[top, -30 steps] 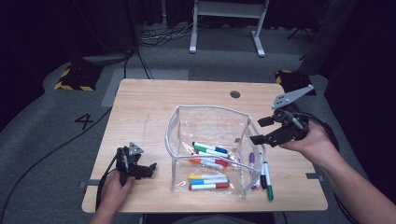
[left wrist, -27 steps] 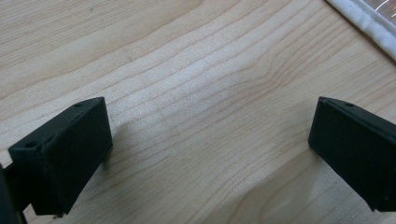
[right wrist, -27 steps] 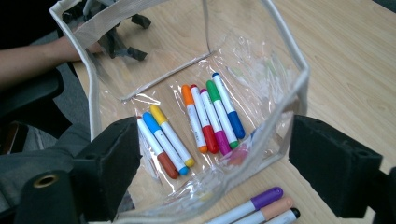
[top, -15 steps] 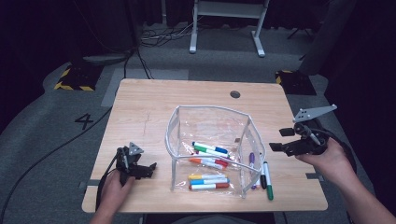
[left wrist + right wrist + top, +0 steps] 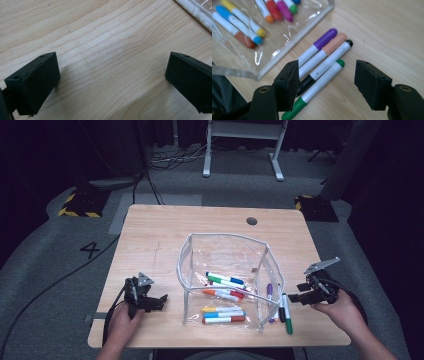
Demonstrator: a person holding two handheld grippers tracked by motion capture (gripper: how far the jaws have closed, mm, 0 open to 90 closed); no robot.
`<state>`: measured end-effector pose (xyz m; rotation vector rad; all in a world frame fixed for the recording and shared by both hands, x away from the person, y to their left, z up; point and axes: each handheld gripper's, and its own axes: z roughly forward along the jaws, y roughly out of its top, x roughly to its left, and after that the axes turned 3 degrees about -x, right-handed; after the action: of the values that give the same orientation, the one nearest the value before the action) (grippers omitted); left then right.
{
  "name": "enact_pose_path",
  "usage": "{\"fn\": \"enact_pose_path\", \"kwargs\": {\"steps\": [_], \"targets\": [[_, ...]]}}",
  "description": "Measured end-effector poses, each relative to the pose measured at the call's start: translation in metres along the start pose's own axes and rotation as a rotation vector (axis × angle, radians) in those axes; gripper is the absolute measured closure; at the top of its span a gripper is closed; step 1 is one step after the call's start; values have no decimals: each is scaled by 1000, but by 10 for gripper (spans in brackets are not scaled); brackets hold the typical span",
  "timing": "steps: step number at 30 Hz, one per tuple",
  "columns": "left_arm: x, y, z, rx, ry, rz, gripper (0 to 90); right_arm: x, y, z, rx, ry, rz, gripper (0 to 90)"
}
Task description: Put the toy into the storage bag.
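The green-capped white marker [image 5: 322,80], lengthwise beside the clear plastic pouch [image 5: 264,270], was straddled by the right gripper [image 5: 325,85], jaws closing but untouching; the left gripper [image 5: 110,82] was held open.

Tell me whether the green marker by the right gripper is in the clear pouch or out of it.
Out. The green marker lies on the bare table beside the clear pouch, outermost of four markers there.

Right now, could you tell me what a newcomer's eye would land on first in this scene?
Probably the clear pouch standing open mid-table with coloured markers inside. Next, the four loose markers on the wood at its right, where the right gripper hangs just above them, fingers open. The left gripper rests open on bare table.
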<state>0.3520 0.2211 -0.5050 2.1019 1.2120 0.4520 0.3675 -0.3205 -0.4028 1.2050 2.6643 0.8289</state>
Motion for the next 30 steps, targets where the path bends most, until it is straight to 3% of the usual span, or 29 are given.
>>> {"fn": "enact_pose_path", "kwargs": {"steps": [13, 21, 30], "targets": [[0, 0, 0, 0, 0, 0, 0, 0, -25, 42, 93, 28, 44, 403], [0, 0, 0, 0, 0, 0, 0, -2, -30, 48, 114, 11, 47, 437], [0, 0, 0, 0, 0, 0, 0, -8, -38, 47, 141, -27, 73, 563]]}}
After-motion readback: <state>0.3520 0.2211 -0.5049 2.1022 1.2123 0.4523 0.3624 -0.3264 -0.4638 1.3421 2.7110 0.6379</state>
